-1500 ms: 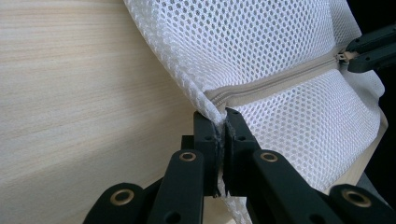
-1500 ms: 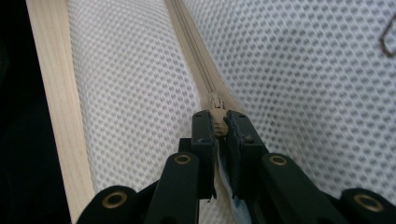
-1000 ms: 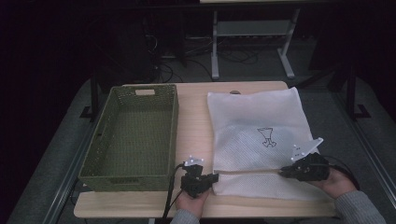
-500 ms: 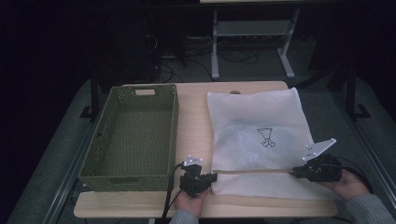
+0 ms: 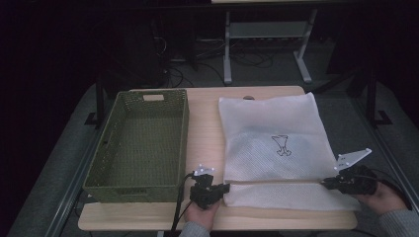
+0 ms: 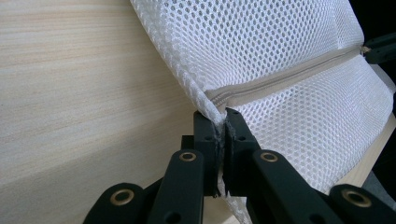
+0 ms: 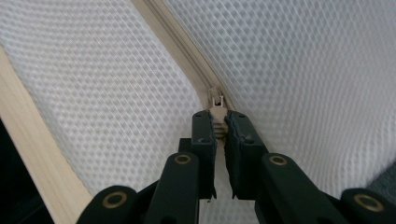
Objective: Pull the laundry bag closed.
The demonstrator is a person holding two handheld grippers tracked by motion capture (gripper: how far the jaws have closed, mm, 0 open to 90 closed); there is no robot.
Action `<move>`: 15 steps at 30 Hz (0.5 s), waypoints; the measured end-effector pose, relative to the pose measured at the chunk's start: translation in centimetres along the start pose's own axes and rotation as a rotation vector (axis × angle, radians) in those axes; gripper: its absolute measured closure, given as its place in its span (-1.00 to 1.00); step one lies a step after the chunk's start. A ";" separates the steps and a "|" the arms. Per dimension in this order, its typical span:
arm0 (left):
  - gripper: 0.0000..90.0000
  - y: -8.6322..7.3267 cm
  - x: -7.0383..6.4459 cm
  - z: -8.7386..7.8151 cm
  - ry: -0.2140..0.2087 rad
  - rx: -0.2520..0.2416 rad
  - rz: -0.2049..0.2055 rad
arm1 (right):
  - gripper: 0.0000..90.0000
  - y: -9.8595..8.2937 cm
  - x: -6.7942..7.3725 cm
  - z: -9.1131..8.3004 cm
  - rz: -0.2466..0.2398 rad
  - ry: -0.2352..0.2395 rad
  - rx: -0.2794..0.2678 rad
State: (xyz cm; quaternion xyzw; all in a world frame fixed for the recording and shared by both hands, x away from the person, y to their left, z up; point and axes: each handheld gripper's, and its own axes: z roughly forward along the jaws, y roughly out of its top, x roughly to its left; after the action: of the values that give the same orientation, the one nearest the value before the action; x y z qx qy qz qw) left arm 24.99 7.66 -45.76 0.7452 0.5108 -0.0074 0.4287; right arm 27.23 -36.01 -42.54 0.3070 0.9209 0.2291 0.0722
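A white mesh laundry bag with a small black print lies flat on the right half of the wooden table. Its beige zipper runs across the near end. My left gripper is shut on the bag's left edge, right at the zipper's end. At the zipper's right end my right gripper is shut on the beige zipper pull. The mesh spreads on both sides of the zipper tape. The zipper looks stretched straight between the two grippers.
A green woven basket with nothing in it stands on the table's left half, close beside my left gripper. The table's front edge runs just under both hands. Beyond the table are a dark floor, cables and a metal stand.
My right gripper has slid to the right along the zipper line, towards the bag's right edge. The left gripper has stayed in place on the bag's left edge.
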 end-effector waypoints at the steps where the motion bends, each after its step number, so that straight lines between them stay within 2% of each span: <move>1: 0.92 0.0 0.0 0.0 0.002 -0.001 -0.001 | 0.81 -0.3 -0.2 0.0 0.006 -0.003 0.001; 15: 0.92 0.1 0.1 -0.1 0.018 -0.004 0.010 | 0.81 -2.9 -1.7 -0.2 0.078 -0.047 0.044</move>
State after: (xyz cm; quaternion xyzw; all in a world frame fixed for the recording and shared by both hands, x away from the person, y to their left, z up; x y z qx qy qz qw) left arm 25.07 7.74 -45.69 0.7470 0.5109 0.0025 0.4255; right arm 27.00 -39.13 -43.71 0.3496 0.9110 0.2042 0.0783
